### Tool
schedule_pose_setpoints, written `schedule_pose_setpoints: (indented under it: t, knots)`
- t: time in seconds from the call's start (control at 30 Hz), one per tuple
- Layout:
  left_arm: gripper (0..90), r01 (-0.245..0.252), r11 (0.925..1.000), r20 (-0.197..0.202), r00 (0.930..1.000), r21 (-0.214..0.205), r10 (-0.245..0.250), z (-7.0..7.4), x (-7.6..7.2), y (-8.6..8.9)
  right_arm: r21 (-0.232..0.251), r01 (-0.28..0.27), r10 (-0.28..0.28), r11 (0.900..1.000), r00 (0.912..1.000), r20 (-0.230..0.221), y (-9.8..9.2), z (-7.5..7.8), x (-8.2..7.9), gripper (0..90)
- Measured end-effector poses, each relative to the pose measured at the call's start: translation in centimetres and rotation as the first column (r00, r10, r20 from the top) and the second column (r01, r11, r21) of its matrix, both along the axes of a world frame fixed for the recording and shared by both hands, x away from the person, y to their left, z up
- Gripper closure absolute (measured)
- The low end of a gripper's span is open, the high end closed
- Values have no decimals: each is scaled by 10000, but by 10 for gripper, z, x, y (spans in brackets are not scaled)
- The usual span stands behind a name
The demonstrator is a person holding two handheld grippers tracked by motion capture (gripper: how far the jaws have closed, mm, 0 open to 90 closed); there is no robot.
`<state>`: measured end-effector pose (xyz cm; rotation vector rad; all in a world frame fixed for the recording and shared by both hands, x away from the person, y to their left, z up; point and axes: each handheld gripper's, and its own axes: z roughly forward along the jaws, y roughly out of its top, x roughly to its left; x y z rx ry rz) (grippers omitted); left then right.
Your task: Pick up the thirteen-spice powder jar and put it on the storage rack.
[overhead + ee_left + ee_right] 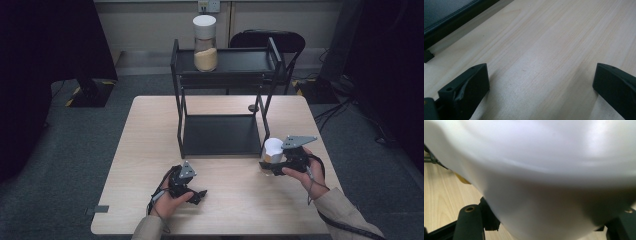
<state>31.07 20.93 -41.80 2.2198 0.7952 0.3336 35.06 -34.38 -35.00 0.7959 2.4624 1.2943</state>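
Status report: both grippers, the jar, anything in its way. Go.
Left gripper open, empty, low over the table. Right gripper shut on white-lidded jar, beside the rack's front right leg. Second jar on top shelf.

Light wooden table on grey carpeted floor. Black two-tier metal shelf rack stands on its far half. Black chair behind. Pale wall far, white socket plate on it. Dark shapes left and right. Dim light.
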Motion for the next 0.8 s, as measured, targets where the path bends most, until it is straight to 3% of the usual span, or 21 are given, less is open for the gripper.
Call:
schedule_pose_setpoints:
  t: [0.8]
  knots:
    - [0, 0, 10000, 1, 10000, 4, 0, 0, 0, 0, 232, -519, 519, 9984, 9987, 4, 37, 40, 29, 300]
